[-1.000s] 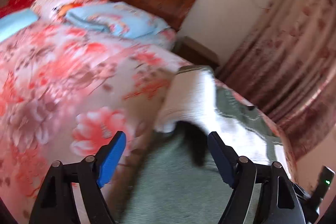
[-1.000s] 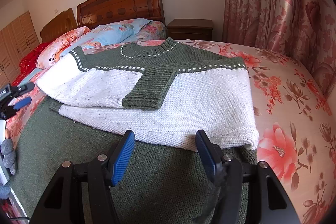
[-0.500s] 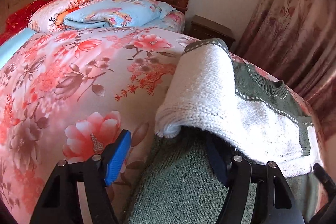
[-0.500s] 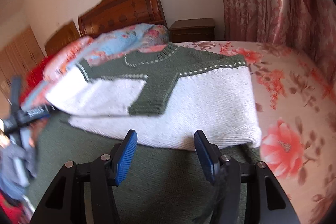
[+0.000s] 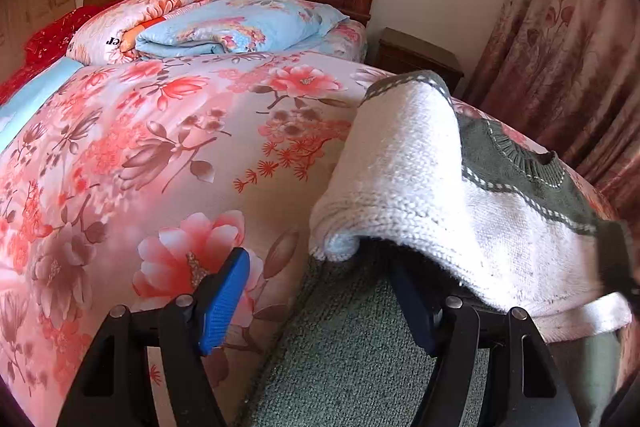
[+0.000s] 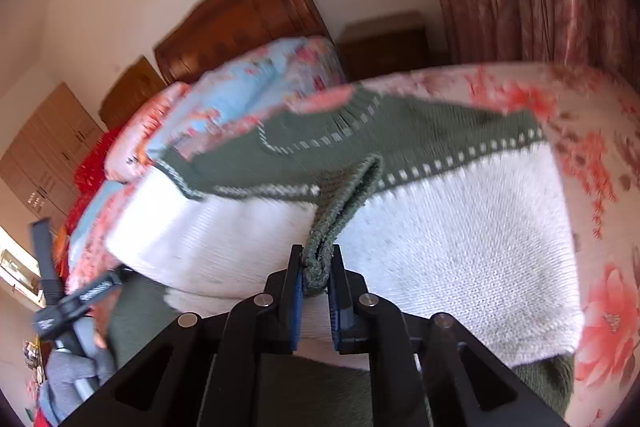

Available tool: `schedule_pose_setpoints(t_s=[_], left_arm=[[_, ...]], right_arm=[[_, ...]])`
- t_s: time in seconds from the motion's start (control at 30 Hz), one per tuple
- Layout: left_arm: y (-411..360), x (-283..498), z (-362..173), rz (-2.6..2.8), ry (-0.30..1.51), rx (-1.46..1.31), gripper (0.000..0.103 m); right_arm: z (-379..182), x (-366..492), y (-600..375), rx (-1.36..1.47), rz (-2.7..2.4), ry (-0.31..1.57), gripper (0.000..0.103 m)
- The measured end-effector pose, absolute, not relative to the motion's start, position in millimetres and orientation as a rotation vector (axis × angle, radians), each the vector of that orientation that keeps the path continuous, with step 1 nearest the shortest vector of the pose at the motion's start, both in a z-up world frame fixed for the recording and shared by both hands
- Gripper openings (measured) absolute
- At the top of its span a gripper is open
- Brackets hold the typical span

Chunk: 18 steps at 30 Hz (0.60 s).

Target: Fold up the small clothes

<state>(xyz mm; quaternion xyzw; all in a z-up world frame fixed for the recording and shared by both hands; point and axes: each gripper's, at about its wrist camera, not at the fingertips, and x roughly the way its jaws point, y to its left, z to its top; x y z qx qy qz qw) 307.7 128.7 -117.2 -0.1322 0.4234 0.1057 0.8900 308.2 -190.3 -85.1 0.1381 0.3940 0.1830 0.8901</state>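
My bed [image 5: 168, 155] wears a pink floral cover. At its head lie a folded blue quilt [image 5: 240, 27] and a folded pink floral one [image 5: 132, 15] beside it. The green-and-white knitted sweater [image 6: 440, 227] lies spread across the near part.

The right wrist view is smeared by motion: the headboard [image 6: 240, 23], the pillows [image 6: 248, 87] and the sweater's collar [image 6: 320, 135] in the upper half lack clear edges. In the left wrist view, the left gripper's [image 5: 320, 303] right-hand finger tip hides under the sweater's [image 5: 420, 163] white folded edge. At lower right the sweater's hem runs out of frame, behind a dark blurred shape [image 5: 618, 259].
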Motion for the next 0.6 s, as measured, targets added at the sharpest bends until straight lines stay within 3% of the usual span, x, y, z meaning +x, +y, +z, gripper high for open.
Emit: schedule_pose_setpoints(t_s=[0.17, 0.43, 0.6], left_arm=[[127.9, 307.8, -116.3, 0.21, 0.873, -0.269, 0.103], [120.3, 307.3, -113.4, 0.212, 0.864, -0.225, 0.103], [122.4, 307.3, -115.1, 0.217, 0.868, -0.233, 0.103]], right_arm=[[-45.2, 271.5, -219.0, 0.29, 0.317, 0.682, 0.01], [-108.3, 275.2, -259.0, 0.355, 0.209, 0.844, 0.01], [-88.8, 265.0, -257.5, 0.3, 0.11, 0.807, 0.019]])
